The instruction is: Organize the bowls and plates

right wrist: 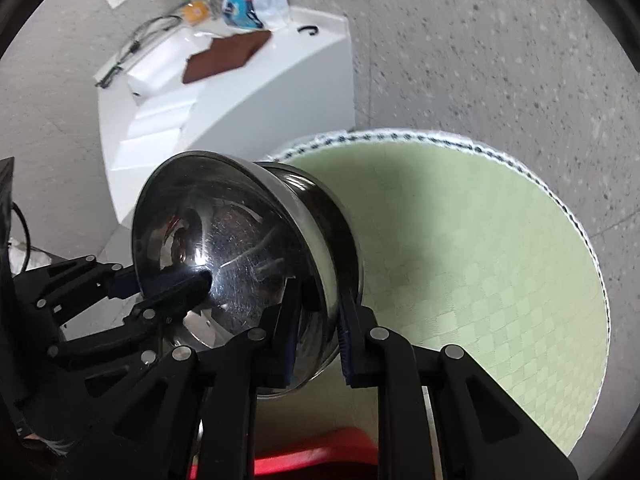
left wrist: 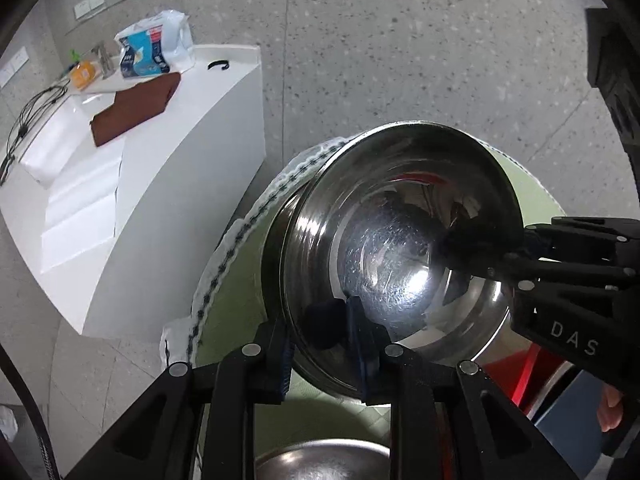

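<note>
the left gripper (left wrist: 326, 344) and the right gripper (right wrist: 320, 332) are each pinching opposite sides of the steel bowl's (left wrist: 396, 248) rim, holding it tilted above the round green mat (right wrist: 480, 248). beyond, a white counter (left wrist: 200, 152) is carrying a brown cloth (left wrist: 136, 108).

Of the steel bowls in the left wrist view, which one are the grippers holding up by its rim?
The large tilted steel bowl, clamped by the left gripper and right gripper. The other bowl lies below, untouched.
</note>
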### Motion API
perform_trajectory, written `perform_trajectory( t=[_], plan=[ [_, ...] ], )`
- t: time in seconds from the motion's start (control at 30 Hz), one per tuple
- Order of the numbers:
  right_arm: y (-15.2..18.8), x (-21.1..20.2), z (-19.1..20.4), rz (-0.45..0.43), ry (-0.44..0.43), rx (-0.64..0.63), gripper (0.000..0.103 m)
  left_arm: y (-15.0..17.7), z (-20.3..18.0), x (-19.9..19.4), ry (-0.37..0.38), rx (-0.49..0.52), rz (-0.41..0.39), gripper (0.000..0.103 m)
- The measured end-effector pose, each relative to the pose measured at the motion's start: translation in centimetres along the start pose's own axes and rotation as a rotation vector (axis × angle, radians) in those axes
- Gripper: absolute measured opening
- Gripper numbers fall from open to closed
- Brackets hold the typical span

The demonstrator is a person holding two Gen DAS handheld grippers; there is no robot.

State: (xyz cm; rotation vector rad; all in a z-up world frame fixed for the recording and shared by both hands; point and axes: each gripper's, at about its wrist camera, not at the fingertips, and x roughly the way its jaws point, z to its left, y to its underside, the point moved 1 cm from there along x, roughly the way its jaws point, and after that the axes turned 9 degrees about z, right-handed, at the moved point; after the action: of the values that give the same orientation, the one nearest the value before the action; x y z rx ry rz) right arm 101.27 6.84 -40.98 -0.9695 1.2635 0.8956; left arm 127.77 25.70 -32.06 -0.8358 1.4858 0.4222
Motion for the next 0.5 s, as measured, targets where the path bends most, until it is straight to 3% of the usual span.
perform_trajectory(
  t=[0.13, 0.27, 0.5],
  plan=[
    [-0.07, 0.15, -0.67, 0.014, -0.017, 0.04, 0.017, -1.32, -0.41, 0.85, -0.006, 0.012, -0.002, 0.029],
    [-0.25, 0.29, -0.51, 0.042, -0.019, 0.058, 0.018, -1.24, -0.52, 1.11, 0.039, 0.032, -0.003, 0.046],
    [-0.22, 0.17, -0.83, 0.067, -0.05, 0.099, 0.018, -0.89, 0.09, 0.44, 0.076, 0.02, -0.012, 0.056]
  ],
)
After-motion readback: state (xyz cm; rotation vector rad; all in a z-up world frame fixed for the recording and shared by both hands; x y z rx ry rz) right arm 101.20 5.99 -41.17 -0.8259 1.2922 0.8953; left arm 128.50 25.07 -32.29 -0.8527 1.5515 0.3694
